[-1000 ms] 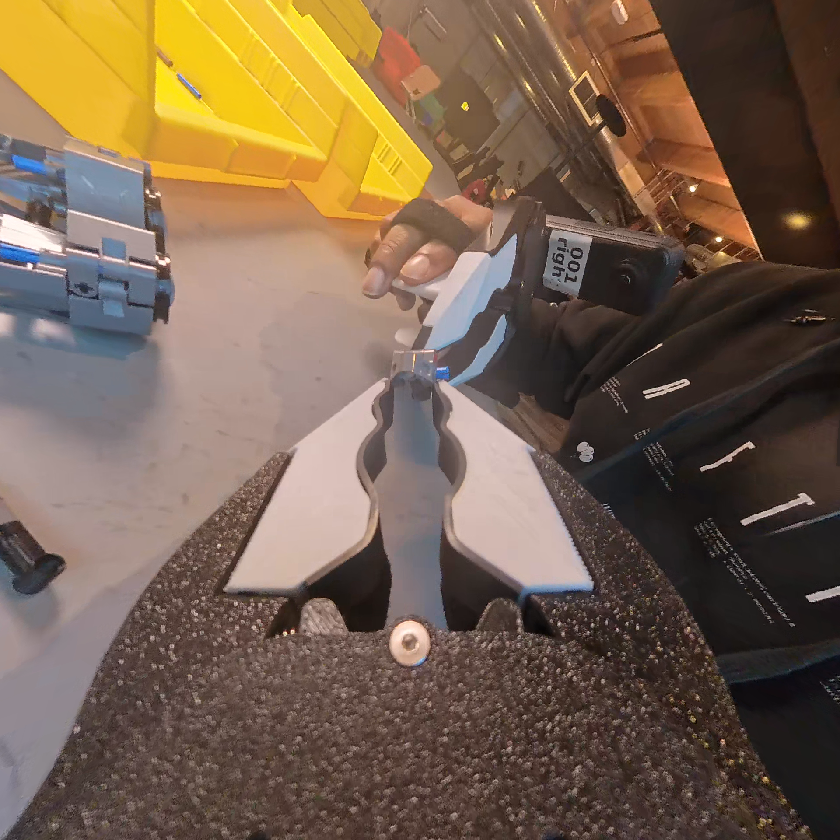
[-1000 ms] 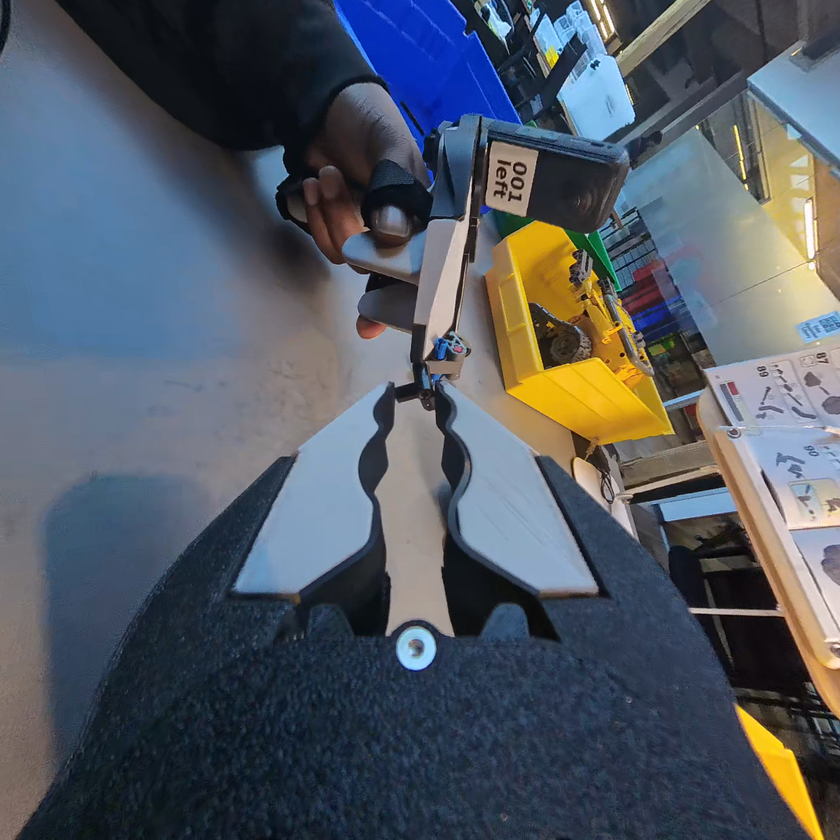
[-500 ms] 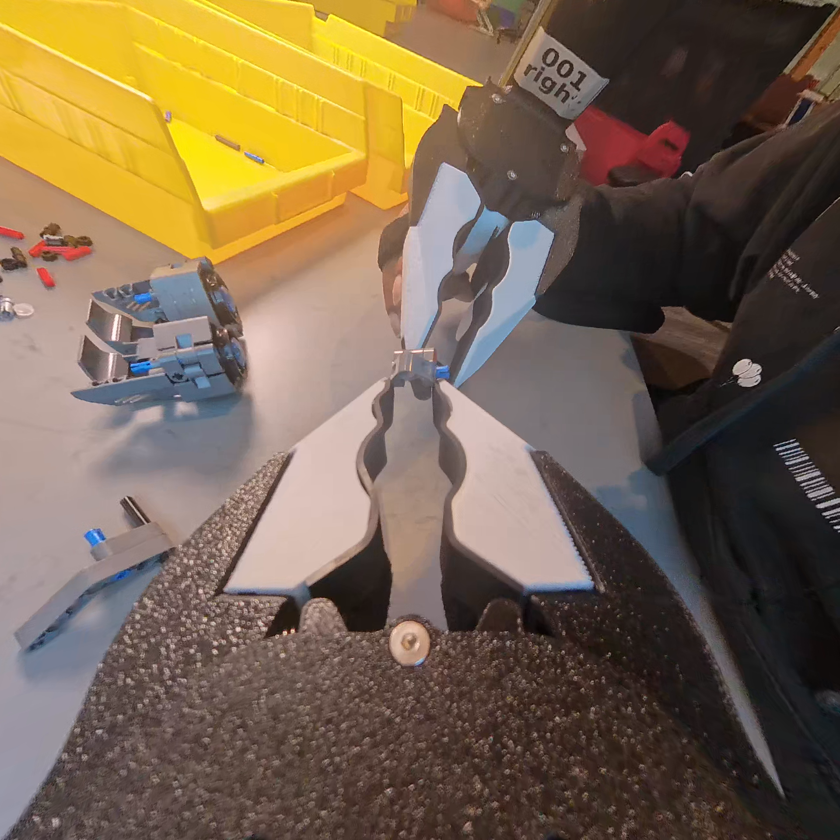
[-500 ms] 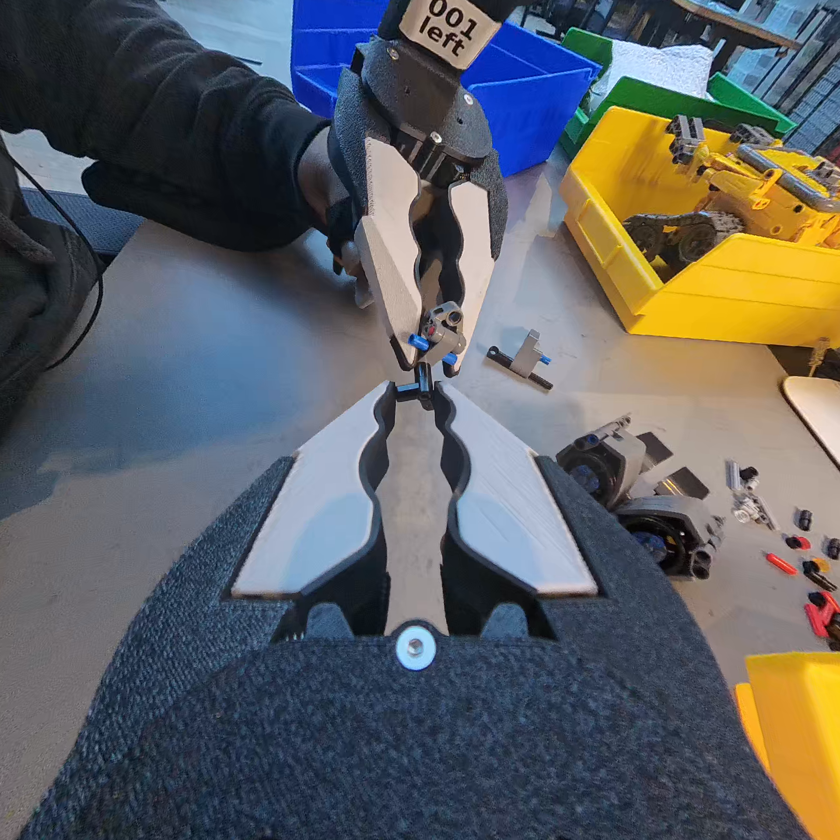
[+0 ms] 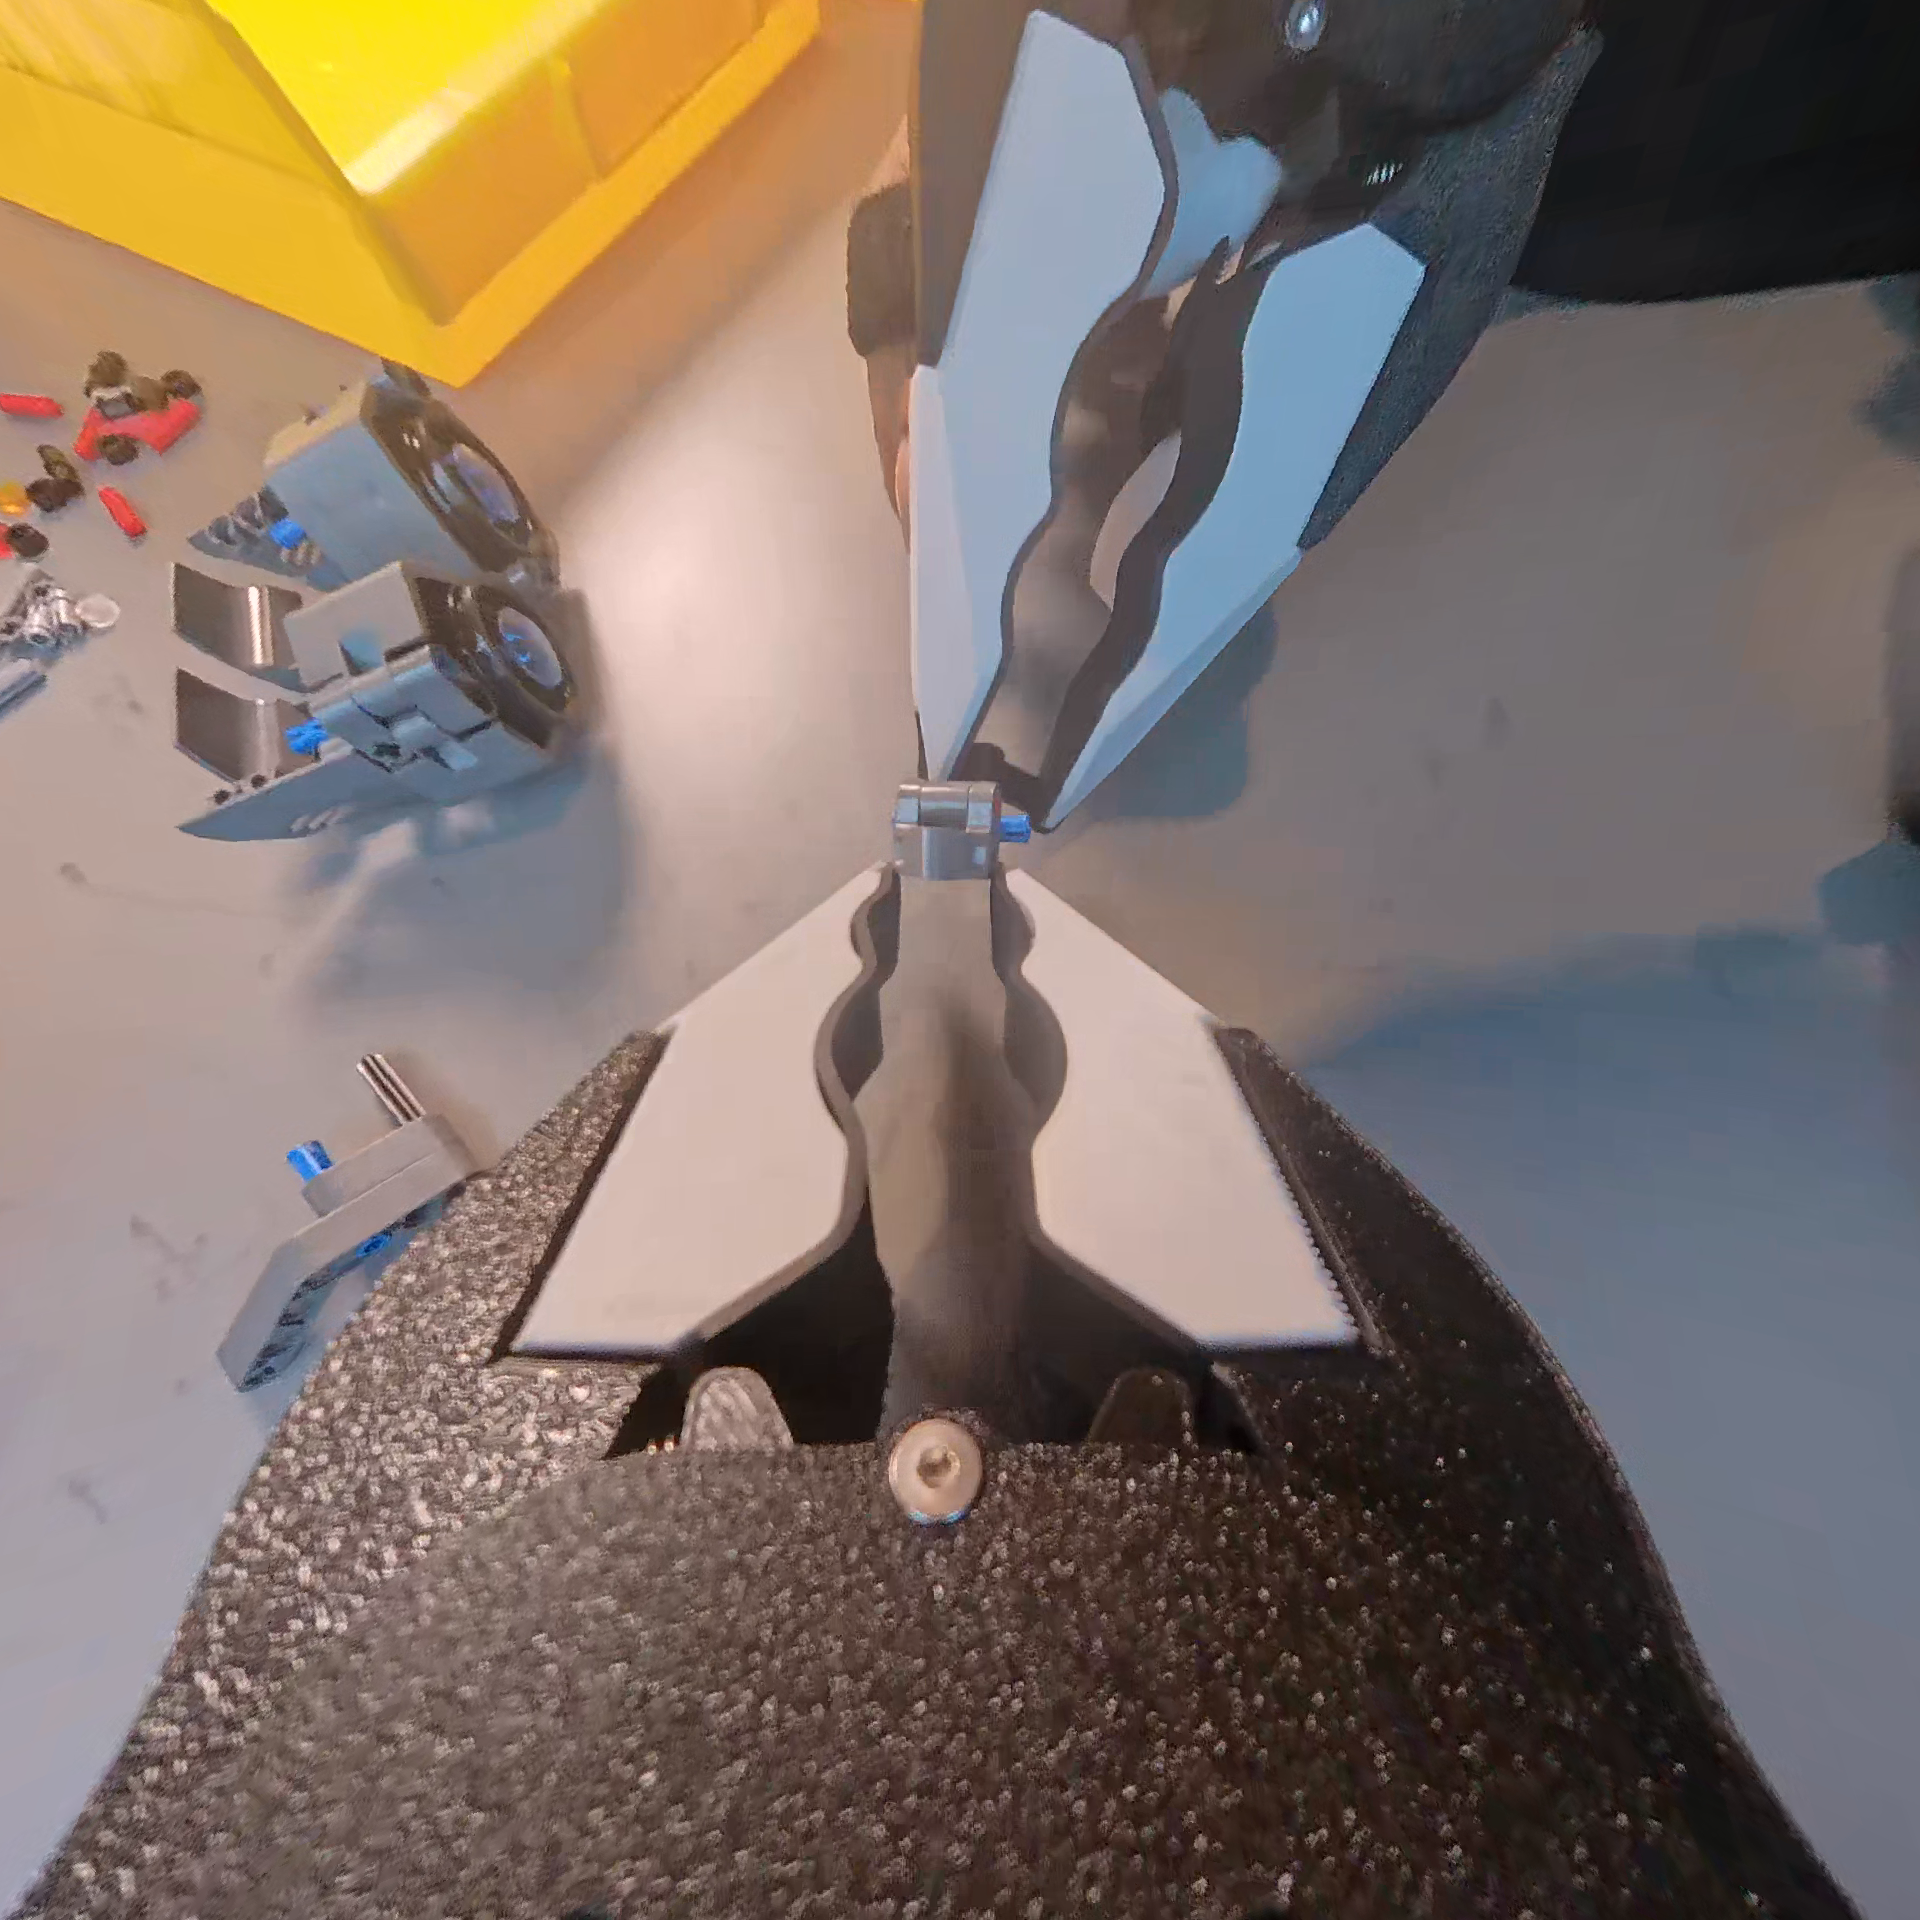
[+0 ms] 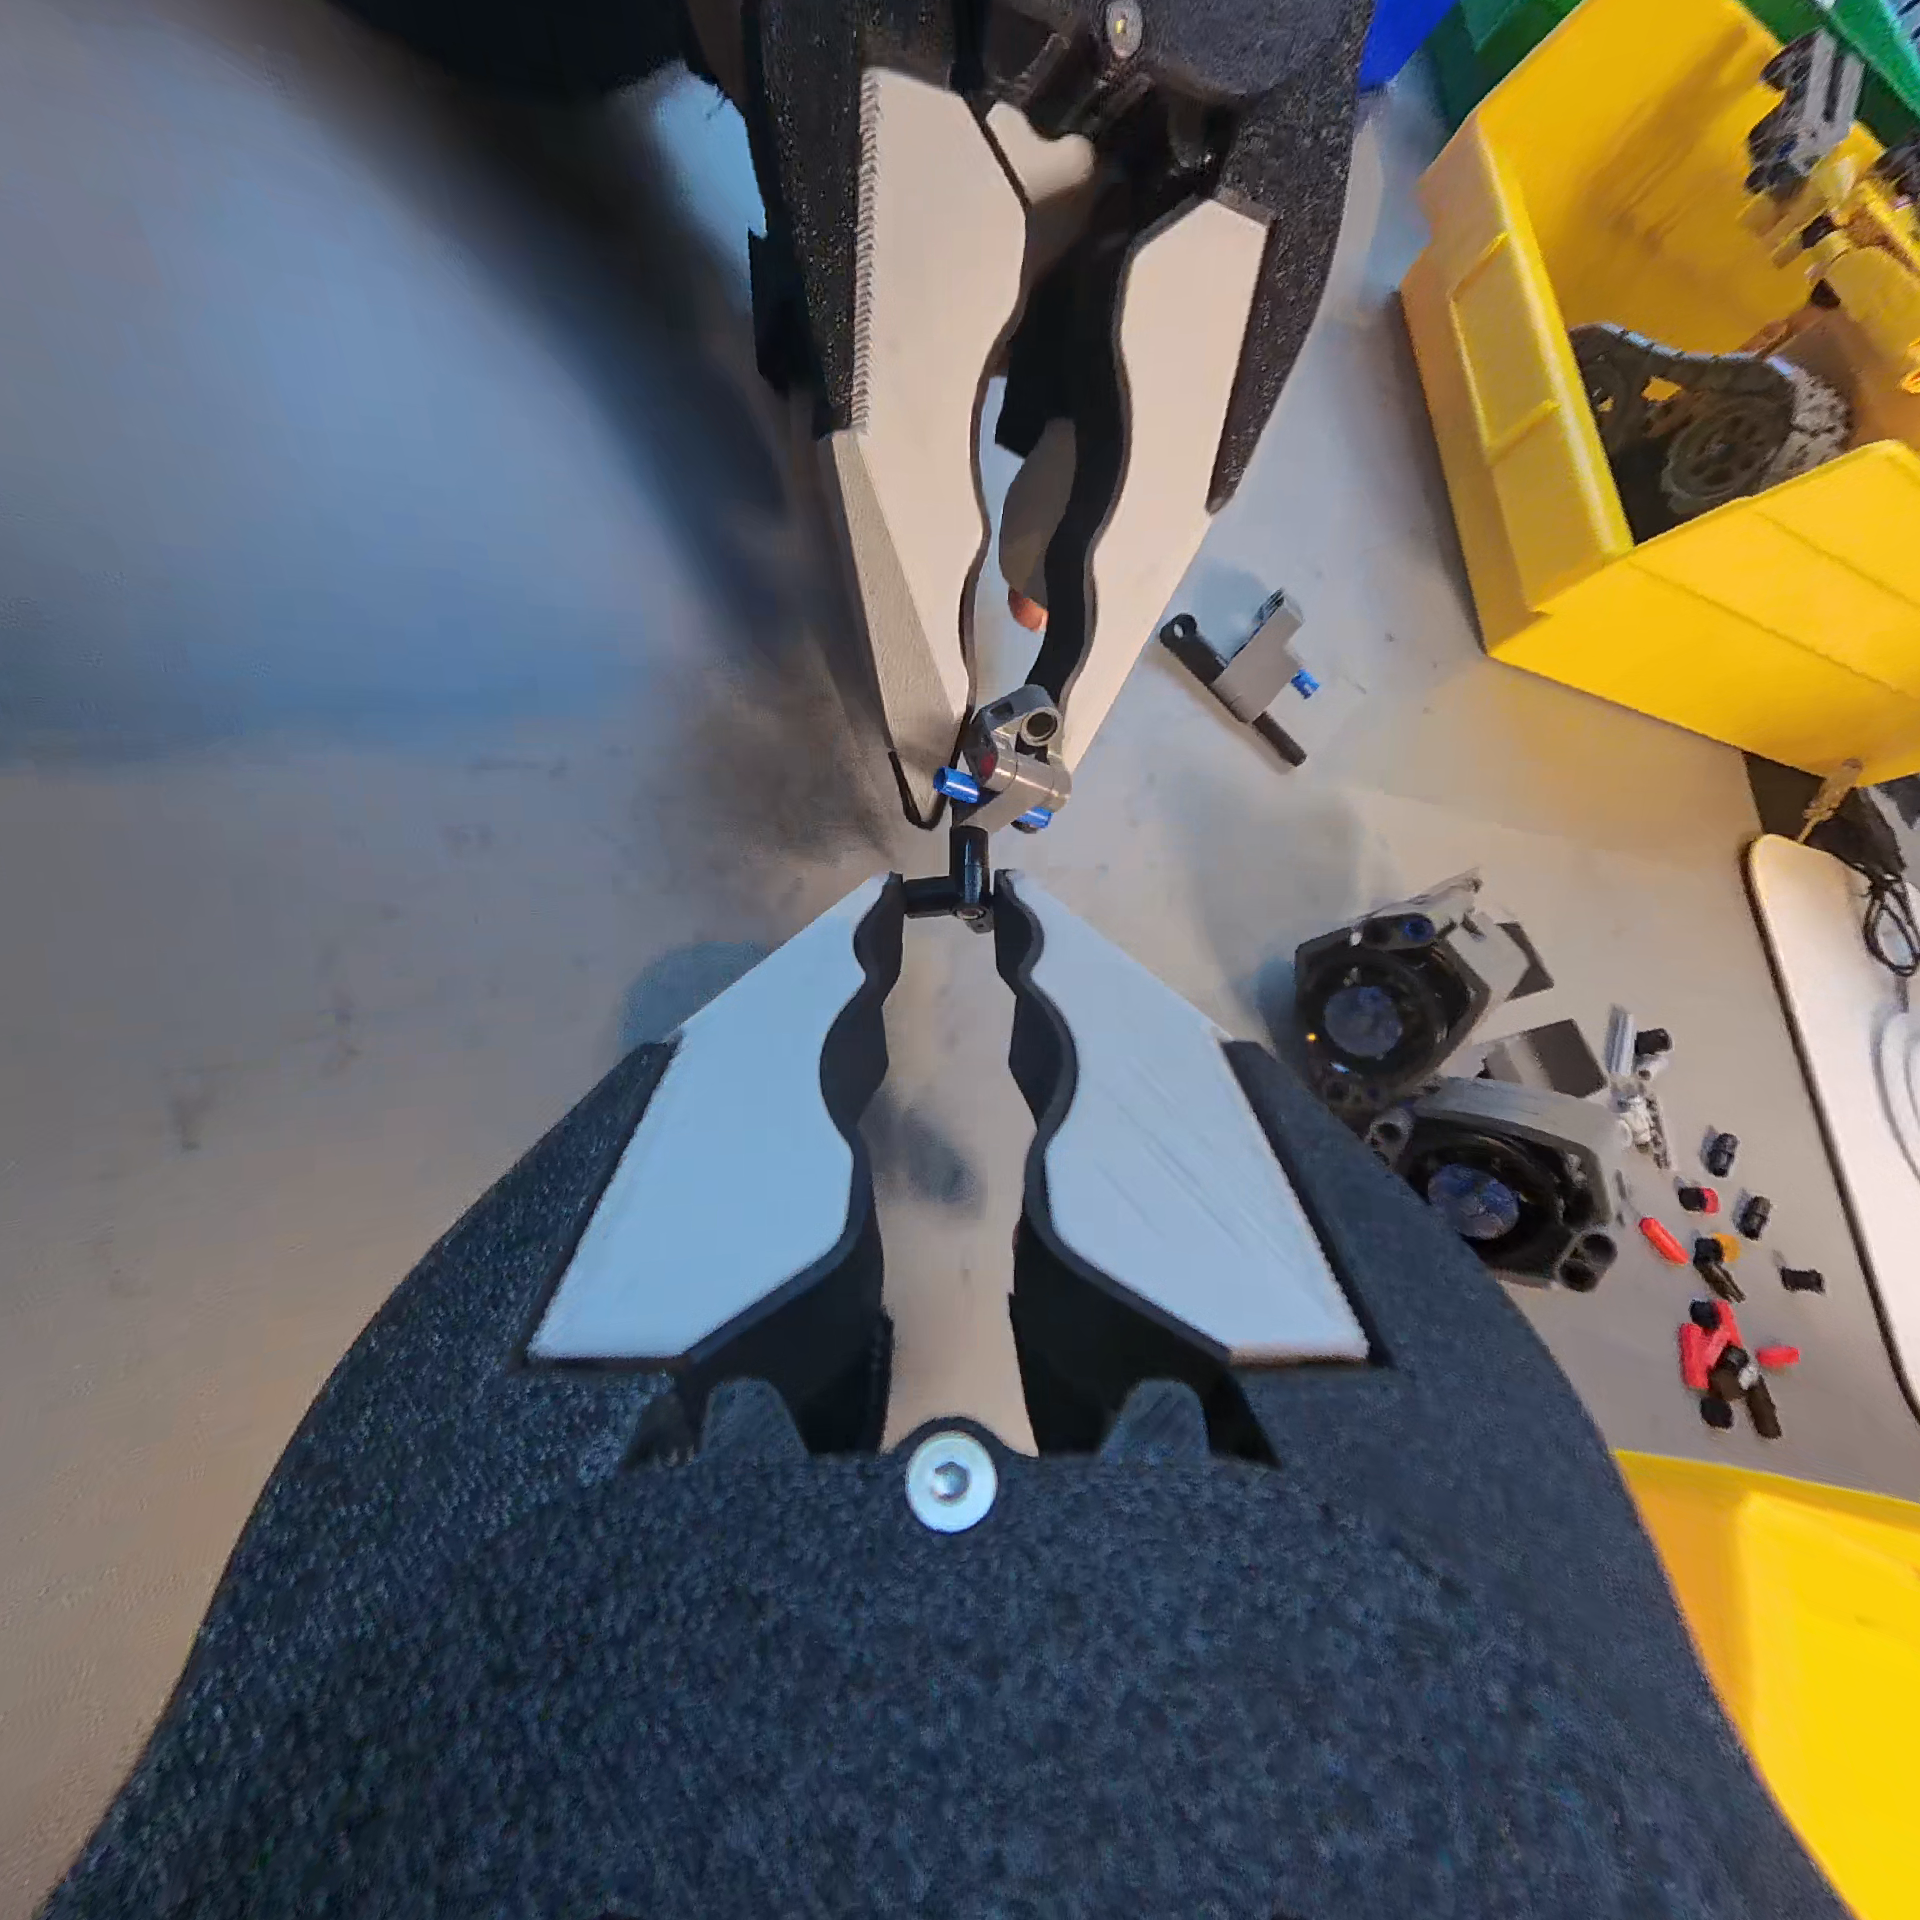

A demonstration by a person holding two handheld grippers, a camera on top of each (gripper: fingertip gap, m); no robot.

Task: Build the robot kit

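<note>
While the left gripper [image 5: 943, 878] pinches a grey connector [image 5: 943, 836] and the right gripper [image 6: 943, 902] clamps a black pin [image 6: 961, 883], tip to tip, bare table [image 6: 312, 935] spreads beside them.

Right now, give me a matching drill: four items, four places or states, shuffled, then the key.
Items
1. small grey connector
2. black angled pin
3. tracked yellow model
4. red and black small pins

Places
A. in the yellow bin
B. loose on the table
C. pinched in the left gripper
D. pinched in the right gripper

Pairs: 1-C, 2-D, 3-A, 4-B
</note>
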